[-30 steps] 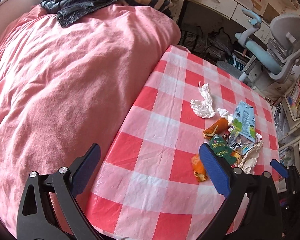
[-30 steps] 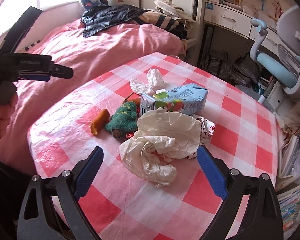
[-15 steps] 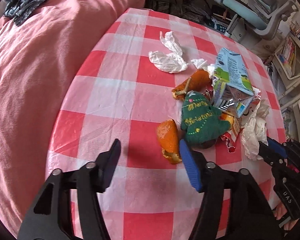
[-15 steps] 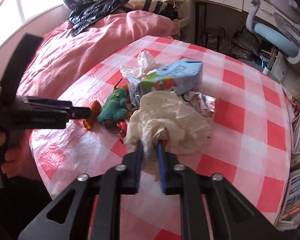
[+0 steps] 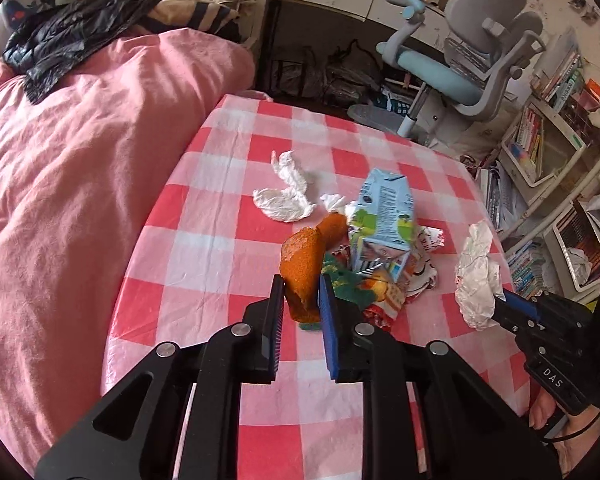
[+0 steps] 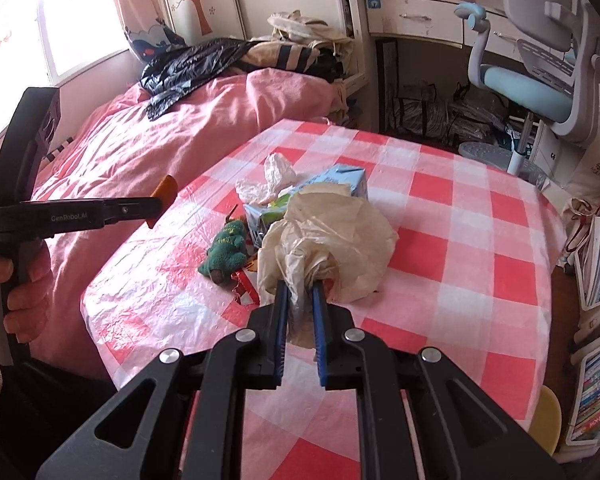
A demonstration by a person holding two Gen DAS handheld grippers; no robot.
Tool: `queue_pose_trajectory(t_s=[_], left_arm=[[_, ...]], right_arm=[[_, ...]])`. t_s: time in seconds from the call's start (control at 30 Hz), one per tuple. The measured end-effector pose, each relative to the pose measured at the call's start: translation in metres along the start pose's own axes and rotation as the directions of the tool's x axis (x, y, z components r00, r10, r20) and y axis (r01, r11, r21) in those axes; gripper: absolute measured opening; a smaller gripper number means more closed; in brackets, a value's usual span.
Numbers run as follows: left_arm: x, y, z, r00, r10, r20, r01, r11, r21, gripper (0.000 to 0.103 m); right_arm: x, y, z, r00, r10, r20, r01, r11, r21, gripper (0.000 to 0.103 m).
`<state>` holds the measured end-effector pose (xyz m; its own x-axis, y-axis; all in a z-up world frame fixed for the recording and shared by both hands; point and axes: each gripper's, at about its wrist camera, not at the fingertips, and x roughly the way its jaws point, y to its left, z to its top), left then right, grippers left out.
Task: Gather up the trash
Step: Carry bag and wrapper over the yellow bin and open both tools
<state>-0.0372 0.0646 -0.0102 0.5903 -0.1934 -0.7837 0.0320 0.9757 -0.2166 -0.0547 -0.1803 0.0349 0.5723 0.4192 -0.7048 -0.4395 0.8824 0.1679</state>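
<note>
In the left wrist view the left hand-held gripper (image 5: pixel 301 298) is pinched narrow on a piece of orange peel (image 5: pixel 303 270), which stands up between the blue pads, raised above the worktop (image 5: pixel 220 240); the peel looks light and fairly stiff, curled, with a rough skin that should not slip, so a grip across its lower end seems enough; beyond it lie a milk carton (image 5: pixel 384 216), a crumpled white tissue (image 5: pixel 286 196), a green knitted toy (image 5: pixel 346 280) and torn wrappers (image 5: pixel 420 264) in one heap; at the right edge the right hand-held gripper (image 5: pixel 496 302) carries a crumpled plastic bag (image 5: pixel 476 276). In the right wrist view the right hand-held gripper (image 6: pixel 300 292) is closed narrow on a gathered neck of the crumpled plastic bag (image 6: pixel 332 240), which bulges out ahead of the pads over the checked worktop (image 6: pixel 460 240); the bag looks very light, soft and slick, likely to slide out unless bunched folds are caught; the carton, probably empty, would crush easily and is best taken across its narrow sides; the left hand-held gripper (image 6: pixel 160 200) holds the peel out over the worktop's edge beside the bed (image 6: pixel 160 144).
</note>
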Motion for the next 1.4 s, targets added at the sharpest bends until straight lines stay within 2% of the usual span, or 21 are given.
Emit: queue_pose_trajectory(t_s=[0.3, 0.67, 0.93, 1.17, 1.23, 1.27, 1.3, 1.33, 1.4], left_arm=[[-0.005, -0.074, 0.007, 0.995, -0.094, 0.029, 0.09, 0.988, 0.124, 0.017], [0.017, -0.19, -0.006, 0.985, -0.175, -0.009, 0.17, 0.945, 0.281, 0.017], [0.052, -0.281, -0.024, 0.966, -0.244, -0.087, 0.259, 0.9, 0.351, 0.017], [0.089, -0.357, -0.049, 0.955, -0.253, -0.155, 0.296, 0.858, 0.419, 0.017], [0.102, -0.374, -0.053, 0.948, -0.263, -0.182, 0.316, 0.853, 0.415, 0.017], [0.109, -0.382, -0.055, 0.945, -0.264, -0.193, 0.322, 0.852, 0.412, 0.017], [0.117, -0.389, -0.057, 0.944, -0.26, -0.201, 0.322, 0.856, 0.405, 0.017], [0.125, -0.395, -0.058, 0.943, -0.257, -0.21, 0.322, 0.861, 0.394, 0.021], [0.137, -0.405, -0.06, 0.936, -0.256, -0.242, 0.334, 0.864, 0.377, 0.037]], right_arm=[[-0.025, -0.026, -0.011, 0.998, -0.028, 0.049, 0.027, 0.999, 0.036, 0.013], [-0.076, -0.105, -0.041, 0.989, -0.116, 0.093, 0.097, 0.977, 0.189, 0.013], [-0.089, -0.171, -0.082, 0.986, -0.167, 0.004, 0.158, 0.943, 0.294, 0.013], [-0.077, -0.221, -0.12, 0.983, -0.15, -0.104, 0.178, 0.911, 0.372, 0.015], [-0.075, -0.231, -0.127, 0.98, -0.154, -0.126, 0.191, 0.904, 0.384, 0.018], [-0.073, -0.239, -0.132, 0.976, -0.159, -0.149, 0.206, 0.893, 0.399, 0.024], [-0.07, -0.247, -0.137, 0.971, -0.164, -0.175, 0.224, 0.88, 0.418, 0.043], [-0.069, -0.253, -0.142, 0.963, -0.179, -0.2, 0.251, 0.868, 0.428, 0.053], [-0.071, -0.264, -0.147, 0.95, -0.211, -0.228, 0.295, 0.847, 0.443, 0.053]])
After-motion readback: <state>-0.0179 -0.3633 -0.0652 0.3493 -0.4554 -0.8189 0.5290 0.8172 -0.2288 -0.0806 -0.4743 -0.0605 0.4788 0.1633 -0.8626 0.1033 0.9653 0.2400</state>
